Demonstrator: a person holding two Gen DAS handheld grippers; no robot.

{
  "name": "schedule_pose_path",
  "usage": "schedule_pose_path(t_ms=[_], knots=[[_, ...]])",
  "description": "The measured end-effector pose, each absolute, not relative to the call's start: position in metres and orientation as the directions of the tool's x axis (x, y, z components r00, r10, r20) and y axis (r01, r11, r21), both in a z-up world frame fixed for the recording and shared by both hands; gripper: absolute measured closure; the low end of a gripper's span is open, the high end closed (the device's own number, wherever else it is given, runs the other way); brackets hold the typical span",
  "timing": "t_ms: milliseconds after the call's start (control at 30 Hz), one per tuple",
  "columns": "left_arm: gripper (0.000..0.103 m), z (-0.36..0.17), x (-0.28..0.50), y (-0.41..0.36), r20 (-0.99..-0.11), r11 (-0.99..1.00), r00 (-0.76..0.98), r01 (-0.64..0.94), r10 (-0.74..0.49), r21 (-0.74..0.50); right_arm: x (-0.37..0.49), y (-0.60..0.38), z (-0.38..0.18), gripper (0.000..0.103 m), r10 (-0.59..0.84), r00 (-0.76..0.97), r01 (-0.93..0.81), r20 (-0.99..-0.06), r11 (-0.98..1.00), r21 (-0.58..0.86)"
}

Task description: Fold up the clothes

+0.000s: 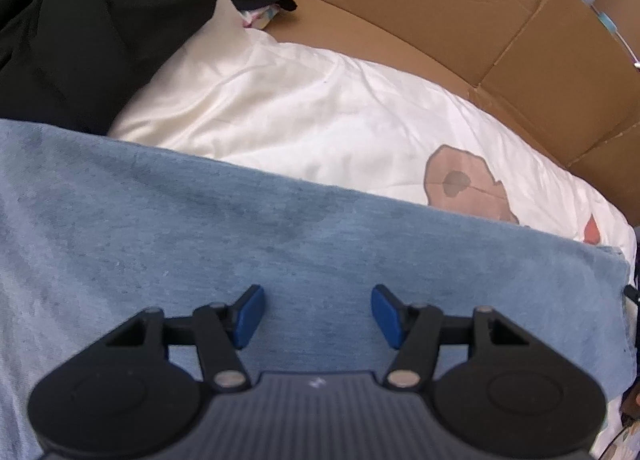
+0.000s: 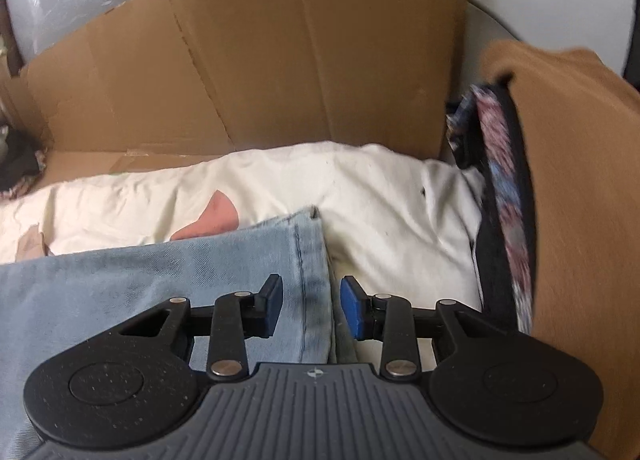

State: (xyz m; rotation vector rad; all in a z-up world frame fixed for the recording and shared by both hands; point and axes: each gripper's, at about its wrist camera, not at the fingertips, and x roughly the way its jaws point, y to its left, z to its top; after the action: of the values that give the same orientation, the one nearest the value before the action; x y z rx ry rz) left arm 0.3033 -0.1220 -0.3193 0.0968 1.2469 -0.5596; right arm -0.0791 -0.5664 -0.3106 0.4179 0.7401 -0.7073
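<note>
A pair of light blue jeans (image 1: 200,240) lies flat across a white quilt (image 1: 320,107) printed with flowers. My left gripper (image 1: 318,316) hovers over the middle of the denim, pointing steeply down, open, with nothing between its blue pads (image 1: 250,316). In the right wrist view the leg end of the jeans (image 2: 140,280) shows its stitched hem (image 2: 308,260). My right gripper (image 2: 310,308) straddles that hem. Its left pad (image 2: 272,308) is over the denim and its right pad is past the edge over the quilt (image 2: 380,199). The jaws stand apart without pinching the cloth.
A cardboard wall (image 1: 440,11) (image 2: 280,59) rises just behind the quilt. Black clothing (image 1: 80,39) is piled at the far left. On the right sit a brown garment (image 2: 580,179) and a dark patterned fabric (image 2: 500,163), close to my right gripper.
</note>
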Motion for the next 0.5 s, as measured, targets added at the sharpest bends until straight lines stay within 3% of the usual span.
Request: schedule_pose_path(t_ms=[333, 367, 400, 500], knots=[[0.041, -0.321, 0.303, -0.118, -0.912, 0.861, 0.206, 0.454, -0.354, -0.231, -0.058, -0.568, -0.317, 0.066, -0.442, 0.518, 0.667, -0.732, 0.745, 0.022], [0.041, -0.322, 0.303, -0.117, -0.912, 0.861, 0.207, 0.453, -0.355, -0.232, -0.059, -0.567, -0.315, 0.078, -0.452, 0.52, 0.665, -0.725, 0.747, 0.012], [0.041, -0.322, 0.303, -0.117, -0.911, 0.861, 0.207, 0.453, -0.355, -0.232, -0.059, -0.565, -0.314, 0.085, -0.462, 0.523, 0.663, -0.717, 0.749, 0.001], [0.041, -0.322, 0.303, -0.117, -0.909, 0.861, 0.209, 0.451, -0.359, -0.236, -0.06, -0.561, -0.308, 0.093, -0.486, 0.522, 0.657, -0.701, 0.753, -0.033]])
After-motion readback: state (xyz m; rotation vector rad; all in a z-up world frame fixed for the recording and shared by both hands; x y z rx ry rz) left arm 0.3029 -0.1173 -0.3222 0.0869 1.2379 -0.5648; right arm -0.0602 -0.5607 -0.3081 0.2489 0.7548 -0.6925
